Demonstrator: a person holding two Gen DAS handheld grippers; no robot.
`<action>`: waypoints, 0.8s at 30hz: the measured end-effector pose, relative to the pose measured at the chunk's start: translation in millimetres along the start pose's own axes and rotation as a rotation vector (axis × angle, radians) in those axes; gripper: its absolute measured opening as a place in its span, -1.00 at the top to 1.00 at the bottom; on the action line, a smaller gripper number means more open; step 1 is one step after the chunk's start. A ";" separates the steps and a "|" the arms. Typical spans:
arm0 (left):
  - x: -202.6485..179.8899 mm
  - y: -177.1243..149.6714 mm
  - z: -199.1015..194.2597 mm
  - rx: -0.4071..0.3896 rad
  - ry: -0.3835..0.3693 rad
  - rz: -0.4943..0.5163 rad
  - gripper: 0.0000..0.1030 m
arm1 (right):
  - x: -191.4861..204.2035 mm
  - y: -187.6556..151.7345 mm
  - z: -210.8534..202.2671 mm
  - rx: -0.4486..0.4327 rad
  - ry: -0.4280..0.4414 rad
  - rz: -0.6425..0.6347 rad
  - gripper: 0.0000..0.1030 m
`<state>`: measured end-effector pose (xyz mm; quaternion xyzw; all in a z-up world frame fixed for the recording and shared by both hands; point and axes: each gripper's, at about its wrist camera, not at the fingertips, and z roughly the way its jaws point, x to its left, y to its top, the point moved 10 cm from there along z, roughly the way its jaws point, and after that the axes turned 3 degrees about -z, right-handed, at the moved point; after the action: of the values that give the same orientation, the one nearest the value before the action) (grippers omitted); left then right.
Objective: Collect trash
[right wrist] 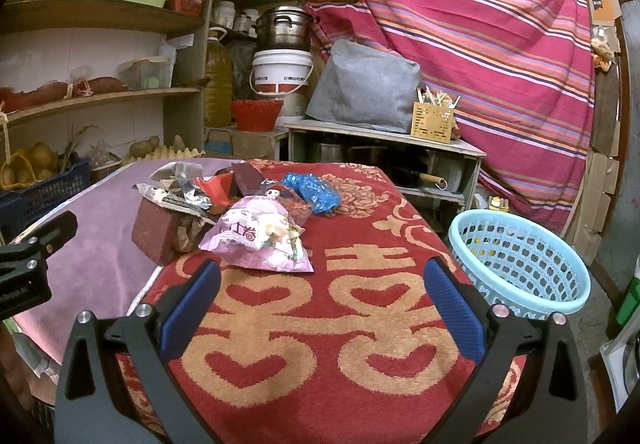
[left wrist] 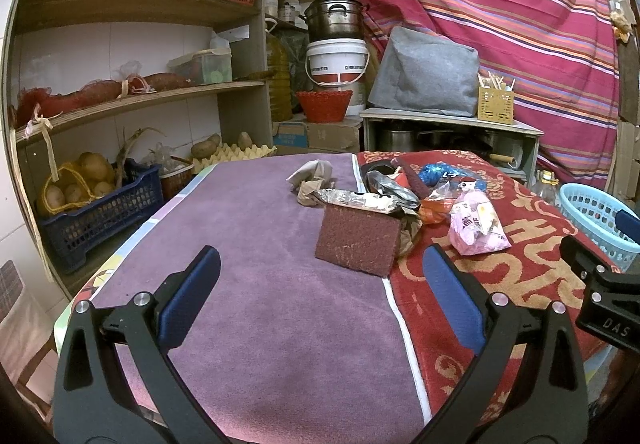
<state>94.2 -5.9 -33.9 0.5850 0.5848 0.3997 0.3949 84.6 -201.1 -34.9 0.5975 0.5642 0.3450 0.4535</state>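
A heap of trash lies mid-table: a maroon scouring pad [left wrist: 358,238] [right wrist: 156,228], a pink snack wrapper [left wrist: 478,224] [right wrist: 260,240], a blue crumpled bag [right wrist: 314,191] [left wrist: 436,172], silver foil [left wrist: 390,185] and crumpled paper [left wrist: 312,173]. My left gripper [left wrist: 322,266] hovers open over the purple cloth [left wrist: 248,276], short of the pad. Over the red towel [right wrist: 320,324], my right gripper [right wrist: 322,272] is open too, just short of the pink wrapper. A light blue basket [right wrist: 520,264] [left wrist: 600,219] stands off the table's right edge.
Wooden shelves [left wrist: 132,95] with potatoes in a dark blue crate [left wrist: 100,211] fill the left. Behind the table stand a white bucket [left wrist: 336,61], a red bowl [left wrist: 324,103], a low cabinet [right wrist: 384,147] and a striped hanging cloth [right wrist: 460,23].
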 end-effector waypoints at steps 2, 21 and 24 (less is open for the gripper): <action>-0.4 -0.1 0.0 0.000 0.000 0.001 -0.90 | -0.2 0.1 0.1 0.001 0.000 0.001 -0.92; -0.5 1.1 -1.6 0.007 0.001 0.000 -0.90 | 2.2 -2.1 0.5 0.015 0.000 -0.004 -0.92; 0.6 -4.6 1.0 0.010 -0.003 -0.002 -0.90 | 0.2 -4.1 4.0 0.029 0.003 -0.004 -0.92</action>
<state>93.4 -5.2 -38.5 0.5871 0.5867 0.3956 0.3932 86.8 -201.6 -40.1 0.6026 0.5710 0.3368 0.4444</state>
